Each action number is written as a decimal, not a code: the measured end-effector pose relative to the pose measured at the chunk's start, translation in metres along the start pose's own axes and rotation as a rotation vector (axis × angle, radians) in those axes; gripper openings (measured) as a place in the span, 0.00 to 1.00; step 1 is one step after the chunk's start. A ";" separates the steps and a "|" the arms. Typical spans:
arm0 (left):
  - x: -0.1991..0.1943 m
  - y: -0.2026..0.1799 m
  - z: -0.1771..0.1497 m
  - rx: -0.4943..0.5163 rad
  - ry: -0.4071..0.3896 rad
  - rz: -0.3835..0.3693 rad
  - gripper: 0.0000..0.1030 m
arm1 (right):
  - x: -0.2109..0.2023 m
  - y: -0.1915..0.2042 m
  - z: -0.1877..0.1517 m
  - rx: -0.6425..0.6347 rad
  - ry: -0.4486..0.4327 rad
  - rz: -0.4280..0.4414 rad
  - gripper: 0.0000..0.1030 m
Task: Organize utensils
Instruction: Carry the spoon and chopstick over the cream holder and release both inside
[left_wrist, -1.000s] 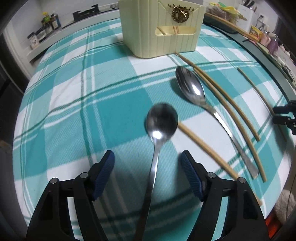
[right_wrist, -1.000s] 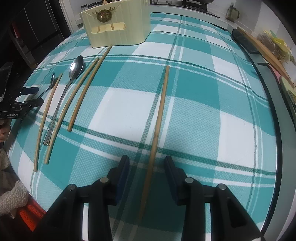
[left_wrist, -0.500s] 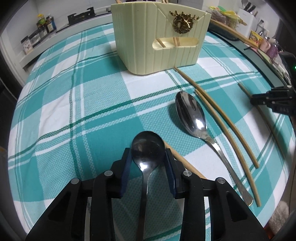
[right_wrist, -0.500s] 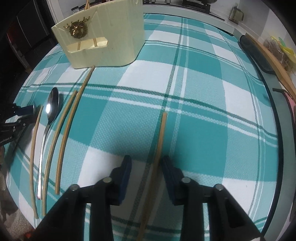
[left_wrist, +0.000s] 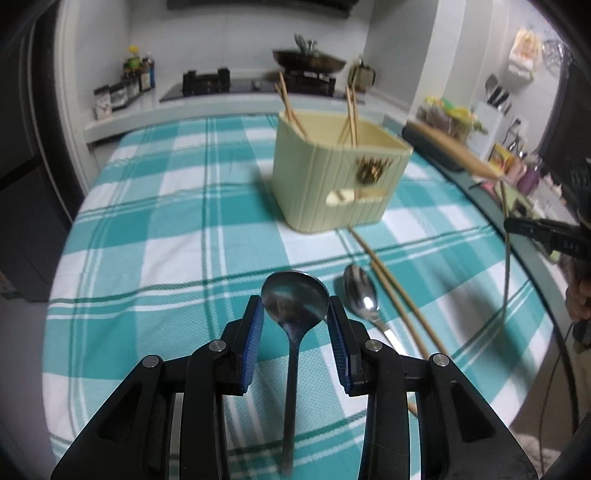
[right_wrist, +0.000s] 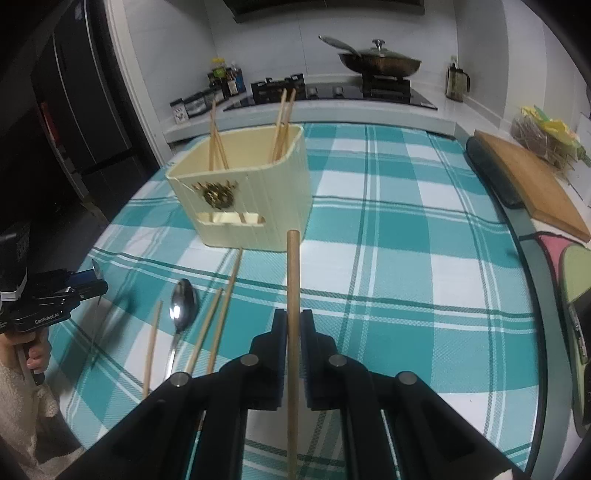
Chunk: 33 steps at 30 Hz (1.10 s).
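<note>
My left gripper (left_wrist: 295, 301) is shut on a steel spoon (left_wrist: 291, 369), its blue pads clamping the bowl, and the spoon is lifted off the teal checked tablecloth (left_wrist: 166, 229). My right gripper (right_wrist: 293, 317) holds a wooden chopstick (right_wrist: 293, 273) upright between its pads, the jaws closing the last bit onto it. The cream utensil holder (left_wrist: 340, 177) (right_wrist: 243, 192) stands ahead of both, with several chopsticks in it. A second spoon (left_wrist: 364, 299) (right_wrist: 181, 306) and loose chopsticks (left_wrist: 399, 295) (right_wrist: 221, 314) lie on the cloth.
A wooden cutting board (right_wrist: 532, 184) lies on the right side of the table. Behind the table runs a counter with a stove and a lidded pan (right_wrist: 380, 62). A person's hand (right_wrist: 33, 354) grips the left tool at the table's left edge.
Both grippers shut, the left on the spoon's bowl and the right on the chopstick. Both then rose from the cloth with them and tilted up toward the holder.
</note>
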<state>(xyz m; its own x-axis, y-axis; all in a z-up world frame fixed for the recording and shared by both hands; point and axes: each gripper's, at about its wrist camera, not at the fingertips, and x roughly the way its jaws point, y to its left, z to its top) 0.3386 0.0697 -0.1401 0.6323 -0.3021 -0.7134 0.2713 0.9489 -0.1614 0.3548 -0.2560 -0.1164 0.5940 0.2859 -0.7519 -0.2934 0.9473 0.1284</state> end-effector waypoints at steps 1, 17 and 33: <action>-0.011 0.001 0.001 -0.006 -0.023 -0.004 0.34 | -0.012 0.004 0.000 -0.004 -0.022 0.006 0.07; -0.073 0.006 0.038 -0.085 -0.127 -0.102 0.02 | -0.093 0.025 0.016 -0.033 -0.247 -0.009 0.07; -0.060 0.004 0.056 -0.099 -0.130 -0.122 0.01 | -0.084 0.015 0.039 -0.017 -0.259 0.010 0.06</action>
<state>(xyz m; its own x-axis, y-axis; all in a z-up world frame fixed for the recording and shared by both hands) 0.3424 0.0861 -0.0598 0.6892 -0.4187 -0.5913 0.2832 0.9069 -0.3121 0.3301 -0.2598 -0.0263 0.7622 0.3246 -0.5601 -0.3114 0.9424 0.1225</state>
